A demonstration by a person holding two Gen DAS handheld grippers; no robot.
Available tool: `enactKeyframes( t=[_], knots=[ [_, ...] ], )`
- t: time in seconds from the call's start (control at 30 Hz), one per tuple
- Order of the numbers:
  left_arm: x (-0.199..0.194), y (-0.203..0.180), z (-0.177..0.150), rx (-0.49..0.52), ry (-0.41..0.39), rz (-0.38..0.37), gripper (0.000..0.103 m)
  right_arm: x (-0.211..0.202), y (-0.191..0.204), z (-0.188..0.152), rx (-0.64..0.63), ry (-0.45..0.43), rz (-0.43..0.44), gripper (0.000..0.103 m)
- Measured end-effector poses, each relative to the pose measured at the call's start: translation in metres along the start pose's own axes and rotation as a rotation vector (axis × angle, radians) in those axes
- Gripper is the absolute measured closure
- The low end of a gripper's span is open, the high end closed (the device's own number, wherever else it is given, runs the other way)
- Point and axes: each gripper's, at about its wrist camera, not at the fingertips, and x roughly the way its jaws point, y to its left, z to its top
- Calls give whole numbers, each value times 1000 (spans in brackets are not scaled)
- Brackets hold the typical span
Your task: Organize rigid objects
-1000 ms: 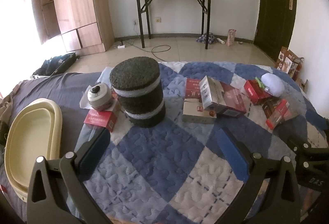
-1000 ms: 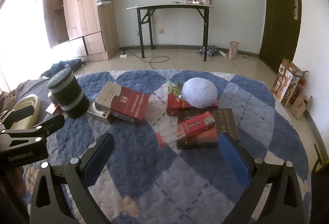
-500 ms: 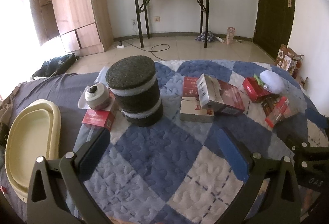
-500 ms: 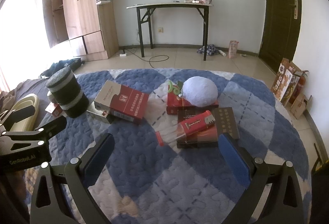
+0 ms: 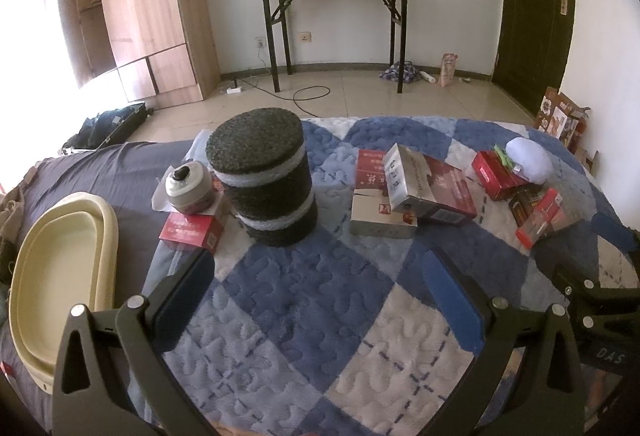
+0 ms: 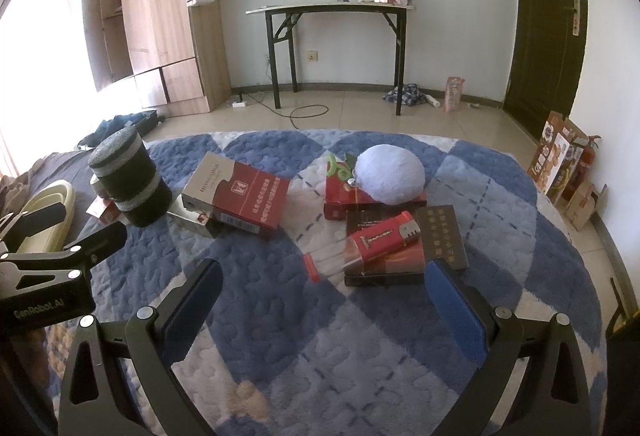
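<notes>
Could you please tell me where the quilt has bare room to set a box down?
The blue-and-white quilt is bare between the open left claw and the dark foam cylinder; likewise in front of the open right claw. The cream oval tub is empty. It is crowded around the red-and-silver carton and the white plush ball.

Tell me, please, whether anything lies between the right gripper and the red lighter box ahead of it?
Nothing visible does. The right gripper is open, and only bare quilt lies between its fingers and the red lighter box, which rests on a dark flat box.
</notes>
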Motion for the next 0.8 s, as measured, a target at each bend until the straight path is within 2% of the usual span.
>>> enactKeyframes(
  t=[0.8],
  knots=[
    [3,3,-2,5,2,2,0,5,-1,-1,1,12,-12,0]
  ],
)
